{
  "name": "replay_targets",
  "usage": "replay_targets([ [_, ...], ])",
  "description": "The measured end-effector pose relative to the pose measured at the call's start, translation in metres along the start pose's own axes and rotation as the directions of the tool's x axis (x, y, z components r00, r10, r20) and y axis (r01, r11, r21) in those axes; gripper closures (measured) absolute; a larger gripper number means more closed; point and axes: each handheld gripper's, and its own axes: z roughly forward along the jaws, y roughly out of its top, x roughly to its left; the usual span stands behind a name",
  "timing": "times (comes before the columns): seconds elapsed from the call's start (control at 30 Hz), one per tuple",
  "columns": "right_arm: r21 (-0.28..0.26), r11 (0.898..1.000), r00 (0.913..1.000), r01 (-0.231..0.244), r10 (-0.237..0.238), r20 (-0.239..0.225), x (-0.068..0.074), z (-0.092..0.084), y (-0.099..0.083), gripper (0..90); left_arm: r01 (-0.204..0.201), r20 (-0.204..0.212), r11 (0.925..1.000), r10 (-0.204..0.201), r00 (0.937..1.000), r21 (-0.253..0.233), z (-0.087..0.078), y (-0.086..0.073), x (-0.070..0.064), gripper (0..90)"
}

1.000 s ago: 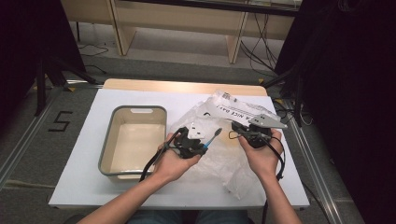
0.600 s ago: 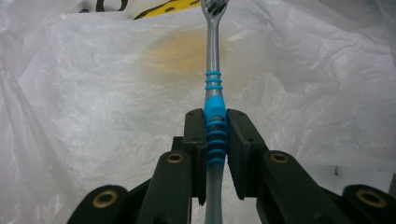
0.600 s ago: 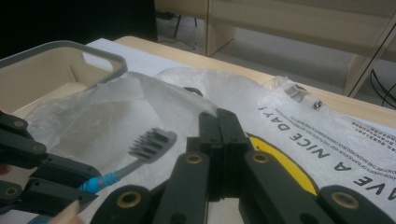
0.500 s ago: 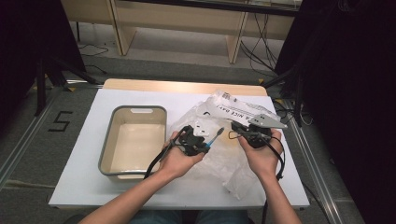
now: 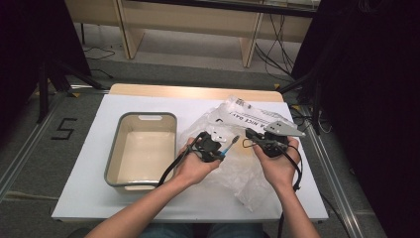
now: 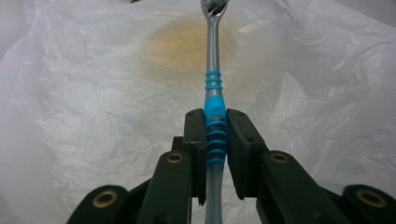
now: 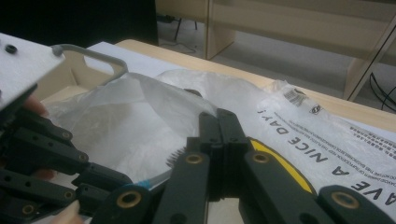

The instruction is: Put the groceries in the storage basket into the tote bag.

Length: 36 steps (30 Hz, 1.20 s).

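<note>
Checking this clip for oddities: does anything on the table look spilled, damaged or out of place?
Nothing spilled or broken. The plastic bag lies crumpled over the table's right half, with a yellowish patch showing through it. The left gripper clamps a blue-banded toothbrush; the right gripper pinches the bag. The tray sits square.

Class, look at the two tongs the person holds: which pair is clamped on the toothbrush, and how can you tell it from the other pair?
The left tongs grip the toothbrush by its blue-ringed handle, bristles pointing away. The right tongs are shut at the plastic bag's edge.
</note>
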Motion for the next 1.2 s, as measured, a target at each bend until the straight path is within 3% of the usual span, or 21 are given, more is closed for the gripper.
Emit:
replay_targets([
  [0.27,0.004,1.0,0.9999,0.001,-0.001,-0.013,0.003,0.001,0.0,90.0,0.025,-0.014,0.9993,-0.025,0.9996,0.026,0.01,0.006,0.001,78.2],
  [0.63,0.011,1.0,0.9998,0.005,-0.004,-0.021,0.004,0.003,-0.001,90.0,0.032,-0.027,0.998,-0.03,0.9992,0.055,0.024,0.014,0.001,78.2],
  [1.07,0.032,0.999,0.9994,0.009,-0.008,-0.034,0.007,0.007,-0.004,90.0,0.032,-0.045,0.9989,-0.031,0.9985,0.035,0.032,0.025,0.0,78.1],
  [1.2,0.034,0.999,0.9994,0.006,-0.005,-0.036,0.007,0.008,-0.005,90.0,0.014,-0.045,0.9995,-0.013,0.9989,0.03,0.034,0.027,-0.001,78.1],
])
